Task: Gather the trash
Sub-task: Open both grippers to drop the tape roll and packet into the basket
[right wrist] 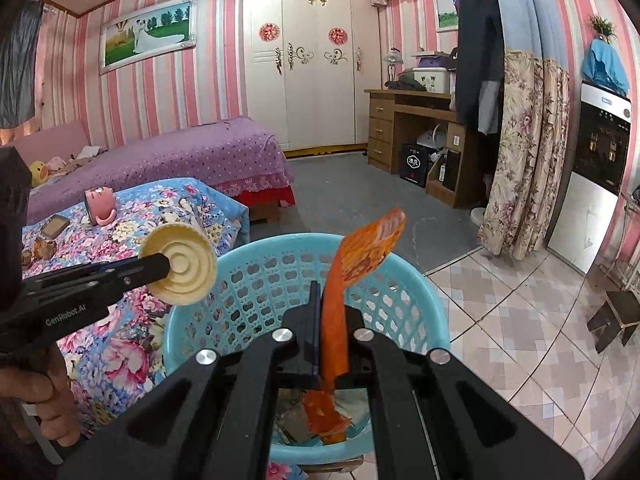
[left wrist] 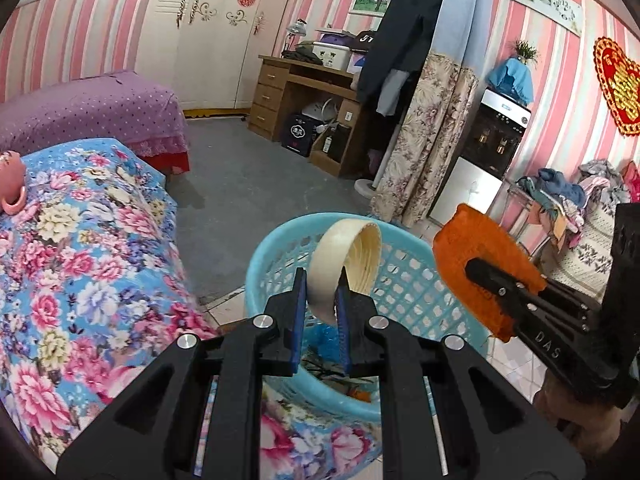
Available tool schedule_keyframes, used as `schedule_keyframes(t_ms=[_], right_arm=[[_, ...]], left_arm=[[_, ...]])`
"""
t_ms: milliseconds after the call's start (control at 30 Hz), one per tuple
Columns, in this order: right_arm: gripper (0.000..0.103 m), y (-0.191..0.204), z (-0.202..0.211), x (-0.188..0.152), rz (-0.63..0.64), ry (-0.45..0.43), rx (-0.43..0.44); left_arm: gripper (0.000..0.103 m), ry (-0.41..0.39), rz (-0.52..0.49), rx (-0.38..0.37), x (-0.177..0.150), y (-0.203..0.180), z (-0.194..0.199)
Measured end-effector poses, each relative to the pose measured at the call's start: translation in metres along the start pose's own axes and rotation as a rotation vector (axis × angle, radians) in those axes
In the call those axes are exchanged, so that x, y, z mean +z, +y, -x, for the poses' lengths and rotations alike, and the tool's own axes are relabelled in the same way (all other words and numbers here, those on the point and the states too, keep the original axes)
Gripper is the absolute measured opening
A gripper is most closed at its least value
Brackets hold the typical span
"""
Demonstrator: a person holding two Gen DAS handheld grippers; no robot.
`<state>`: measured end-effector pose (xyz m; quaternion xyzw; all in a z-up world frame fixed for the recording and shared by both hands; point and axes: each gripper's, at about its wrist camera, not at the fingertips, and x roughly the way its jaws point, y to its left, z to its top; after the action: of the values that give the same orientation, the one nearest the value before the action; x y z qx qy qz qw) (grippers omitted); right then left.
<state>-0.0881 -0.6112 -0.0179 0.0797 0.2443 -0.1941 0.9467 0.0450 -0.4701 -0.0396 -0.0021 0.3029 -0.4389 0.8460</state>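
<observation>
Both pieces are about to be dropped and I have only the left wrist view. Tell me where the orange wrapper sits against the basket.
Observer: The right tool is shut on the orange wrapper above the blue basket; the wrapper's lower end hangs inside the opening.
Operator: Report what lies on the floral cloth.
Observer: A pink mug, a small dark rectangle and brown scraps lie on the floral cloth.
Operator: Name anything on the floor to the right.
Observer: A small dark stool stands on the tiles.
</observation>
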Motion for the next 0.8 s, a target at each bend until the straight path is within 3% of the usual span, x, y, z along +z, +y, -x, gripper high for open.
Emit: schedule_keyframes(t_ms=[333,400,500,800], right_arm=[[0.002,-0.001,-0.007,0.001,0.014,0.009,-0.007],[0.002,-0.001,-0.008,0.002,0.019,0.010,-0.007],[0.002,-0.002,-0.008,0.002,0.016,0.011,-0.011],[0.002,0.000,-0.019,-0.002,0.015,0.035,-0.002]], left_arm=[[0.014,0.029,-0.002,-0.002,0.002,-0.018,-0.023],[0.020,0.029,-0.011,-0.008,0.003,-0.023,-0.025],[0.046,0.030,-0.034,0.016,0.003,-0.029,-0.027],[0.052,-0.011,0.002,0.057,0.005,-0.013,-0.013]])
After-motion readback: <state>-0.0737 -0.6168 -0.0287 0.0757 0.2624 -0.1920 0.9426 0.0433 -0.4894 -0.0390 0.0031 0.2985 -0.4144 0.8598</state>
